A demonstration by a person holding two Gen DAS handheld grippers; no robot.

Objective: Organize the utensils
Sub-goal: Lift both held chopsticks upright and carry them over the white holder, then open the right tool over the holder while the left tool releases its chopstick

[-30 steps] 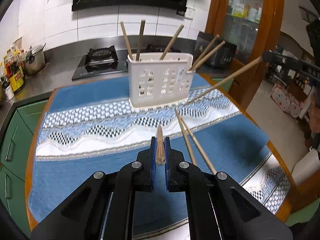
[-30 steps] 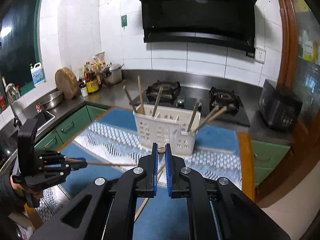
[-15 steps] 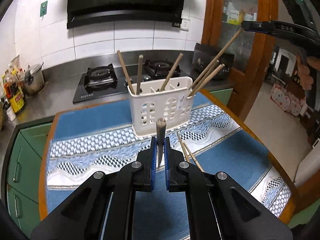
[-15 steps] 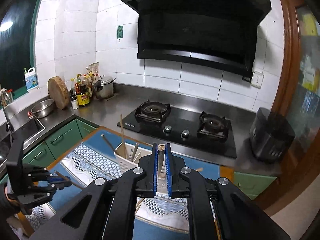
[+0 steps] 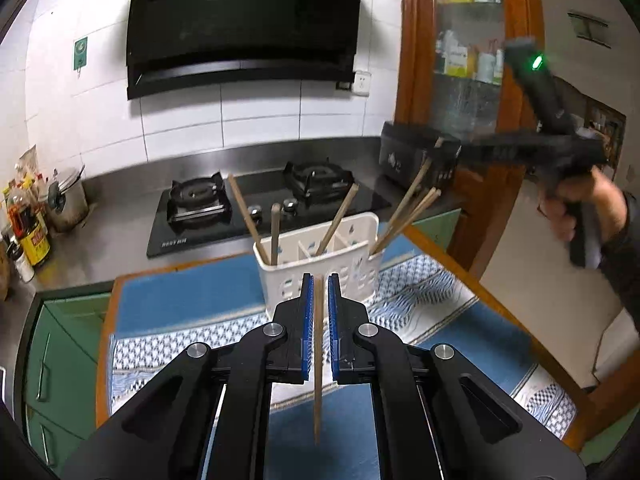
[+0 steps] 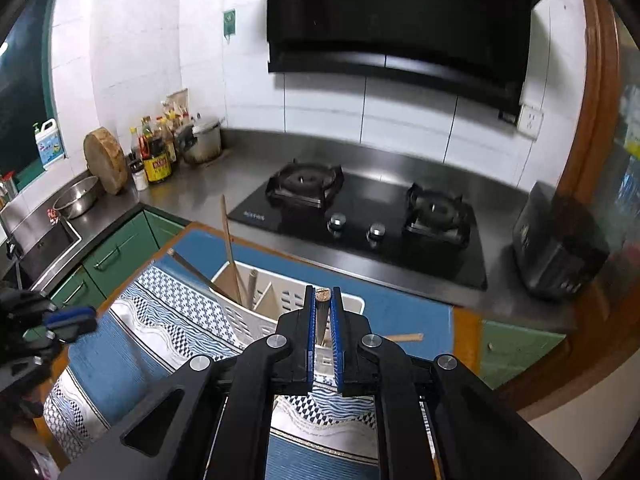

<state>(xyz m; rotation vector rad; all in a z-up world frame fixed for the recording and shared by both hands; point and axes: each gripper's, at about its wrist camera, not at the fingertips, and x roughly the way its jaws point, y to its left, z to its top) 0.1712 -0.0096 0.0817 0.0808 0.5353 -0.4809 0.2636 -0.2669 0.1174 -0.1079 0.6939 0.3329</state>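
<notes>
A white slotted utensil holder (image 5: 320, 268) stands on the blue patterned cloth (image 5: 192, 300) and holds several wooden chopsticks. My left gripper (image 5: 319, 284) is shut on a wooden chopstick (image 5: 318, 360), which hangs nearly upright in front of the holder. My right gripper (image 6: 322, 300) is shut on another wooden chopstick (image 6: 322, 312) directly above the right end of the holder (image 6: 248, 312). The right gripper also shows in the left wrist view (image 5: 472, 152), high above the holder's right end, with its chopstick reaching down among those there.
A gas hob (image 5: 260, 208) and steel counter lie behind the table. A black appliance (image 6: 560, 248) sits at the right. Bottles and a pot (image 6: 160, 156) stand at the left, near a sink (image 6: 40, 240). A wooden door frame (image 5: 412, 80) is at the right.
Both grippers rose and tilted downward with their chopsticks. The left chopstick now hangs near vertical. The right gripper moved over the holder's right end.
</notes>
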